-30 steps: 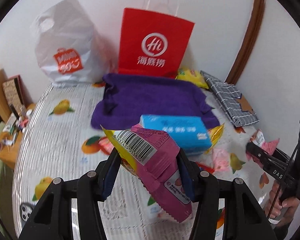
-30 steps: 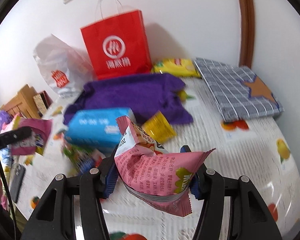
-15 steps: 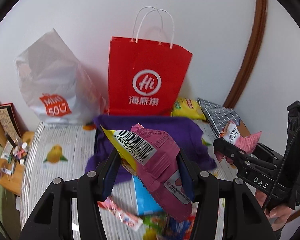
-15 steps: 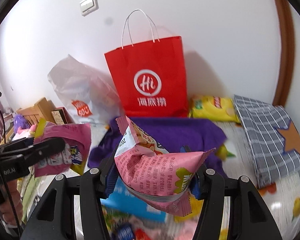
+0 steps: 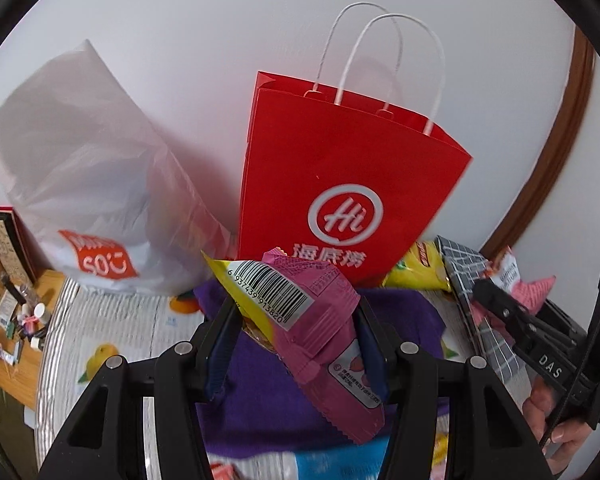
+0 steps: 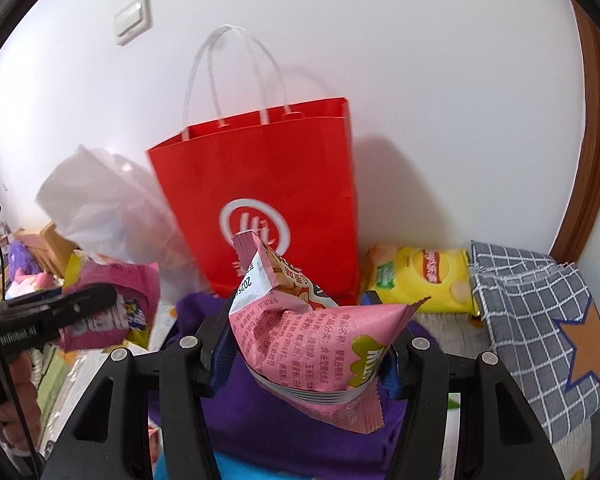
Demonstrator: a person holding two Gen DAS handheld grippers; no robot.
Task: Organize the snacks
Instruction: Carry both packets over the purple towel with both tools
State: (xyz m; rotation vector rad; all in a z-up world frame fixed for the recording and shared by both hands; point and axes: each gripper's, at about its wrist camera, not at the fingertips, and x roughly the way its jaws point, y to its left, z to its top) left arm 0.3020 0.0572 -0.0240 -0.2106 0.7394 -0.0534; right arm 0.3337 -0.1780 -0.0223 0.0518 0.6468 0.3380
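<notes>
Snack packets held up before the red bag

Left gripper has its jaws closed on a magenta snack packet, pinched across its middle; right gripper likewise clamps a pink snack packet. Both hang in the air above the purple cloth, facing the red paper bag against the wall. Such packets look light, crinkly and air-puffed, probably slippery; gripping near the crimped seam should hold best without crushing the contents.

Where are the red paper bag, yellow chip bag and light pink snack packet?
red paper bag (image 6: 268, 184): right wrist view, front panel.
yellow chip bag (image 6: 420, 276): right wrist view, printed face.
light pink snack packet (image 6: 316, 344): right wrist view, back panel text.
</notes>
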